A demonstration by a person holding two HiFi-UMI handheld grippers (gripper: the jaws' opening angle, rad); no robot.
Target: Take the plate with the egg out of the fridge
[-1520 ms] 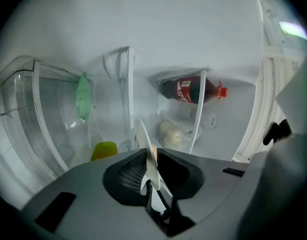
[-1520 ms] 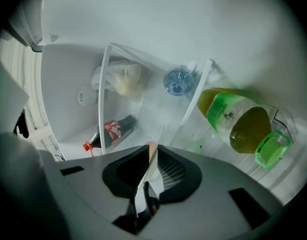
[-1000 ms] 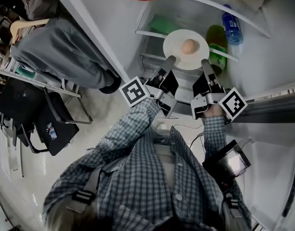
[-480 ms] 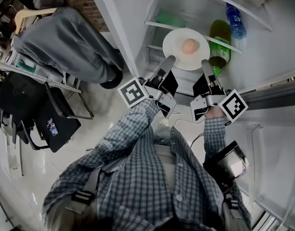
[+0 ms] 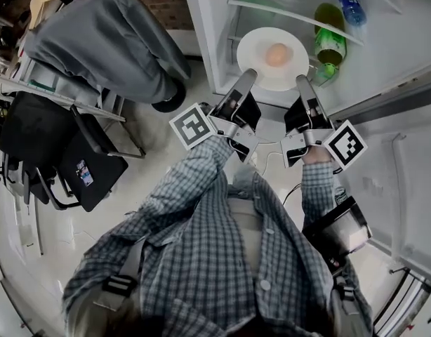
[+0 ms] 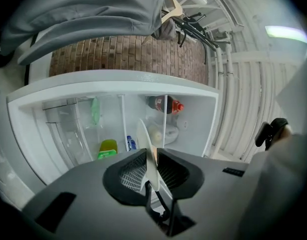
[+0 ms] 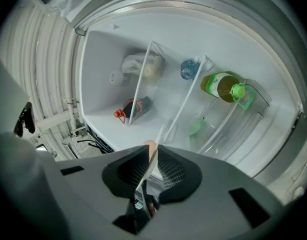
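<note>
The left gripper [image 5: 246, 81] and right gripper [image 5: 302, 84] clamp opposite edges of the smooth round white plate [image 5: 256, 65], tan oval egg [image 5: 276, 55] between them.

The fridge [image 5: 205, 27] runs off the head view's top edge. Both gripper views show the plate [image 6: 143, 134] edge-on only, the egg [image 7: 150, 146] mostly hidden.

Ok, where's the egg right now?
Head view, top centre: the egg sits on the white plate, just left of the green bottle.
</note>
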